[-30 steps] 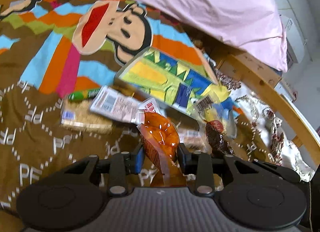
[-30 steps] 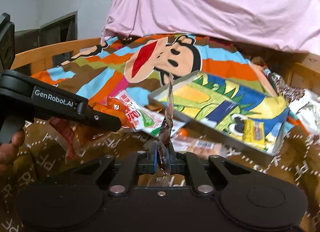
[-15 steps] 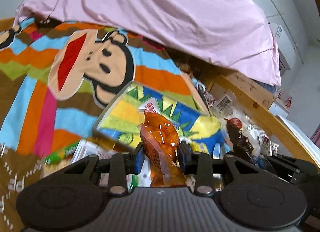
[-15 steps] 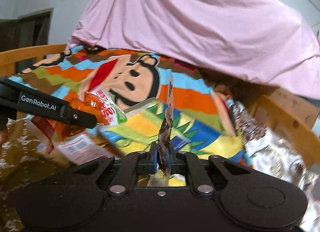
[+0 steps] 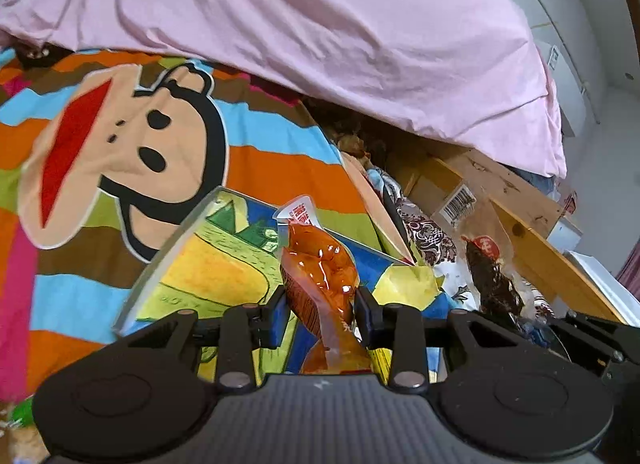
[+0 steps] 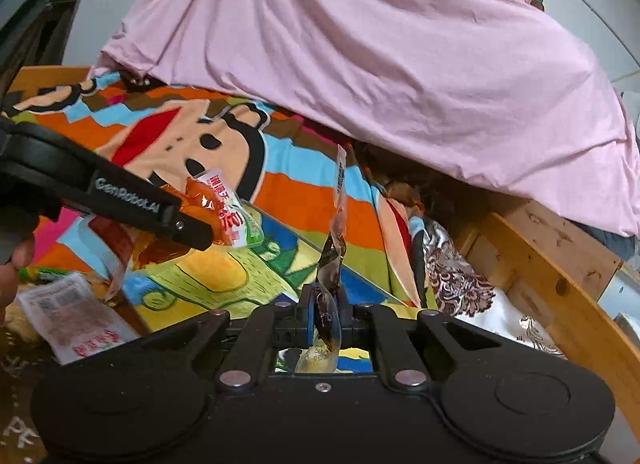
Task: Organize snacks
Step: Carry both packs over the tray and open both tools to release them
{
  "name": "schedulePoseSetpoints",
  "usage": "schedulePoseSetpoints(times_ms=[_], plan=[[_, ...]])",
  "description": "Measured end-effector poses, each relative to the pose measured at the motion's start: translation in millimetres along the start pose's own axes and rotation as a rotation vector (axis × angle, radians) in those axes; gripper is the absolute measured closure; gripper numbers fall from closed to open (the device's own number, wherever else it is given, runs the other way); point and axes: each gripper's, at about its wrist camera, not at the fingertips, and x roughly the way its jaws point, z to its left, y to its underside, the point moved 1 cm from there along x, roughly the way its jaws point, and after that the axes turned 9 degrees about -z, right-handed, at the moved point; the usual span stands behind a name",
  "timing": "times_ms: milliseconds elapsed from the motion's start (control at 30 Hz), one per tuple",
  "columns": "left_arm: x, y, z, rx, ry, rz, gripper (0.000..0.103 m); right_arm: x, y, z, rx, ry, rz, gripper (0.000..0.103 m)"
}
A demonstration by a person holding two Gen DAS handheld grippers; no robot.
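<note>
Orange, glossy and plump, the orange snack pouch (image 5: 320, 276) stands low in the frame's centre, pinched by the left tongs (image 5: 320, 314). At lower centre of the right wrist view, the right tongs (image 6: 327, 316) clamp a thin dark snack packet (image 6: 330, 260) upright. Beneath both lies a cartoon-printed tray (image 5: 208, 268) on a striped monkey blanket (image 5: 120, 152), with a pink sheet (image 5: 320, 32) across the top and a wooden bed frame (image 6: 560, 276) at right.

An orange snack pouch (image 5: 320, 276) stands upright at centre; a dark snack packet (image 5: 494, 280) hangs at three o'clock above a colourful box (image 5: 208, 268).
</note>
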Motion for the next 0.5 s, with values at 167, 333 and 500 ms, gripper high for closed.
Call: schedulePoseSetpoints(times_ms=[167,333,500], plan=[[37,8,-1,0.01,-0.001,0.031,0.065,25,22,-9,0.02,0.015,0.046,0.095],[74,18,-2,0.031,-0.005,0.071,0.065,47,46,-17,0.049,0.028,0.093,0.095],[97,28,0,0.051,-0.021,0.1,0.065,65,64,-22,0.059,0.035,0.129,0.094]])
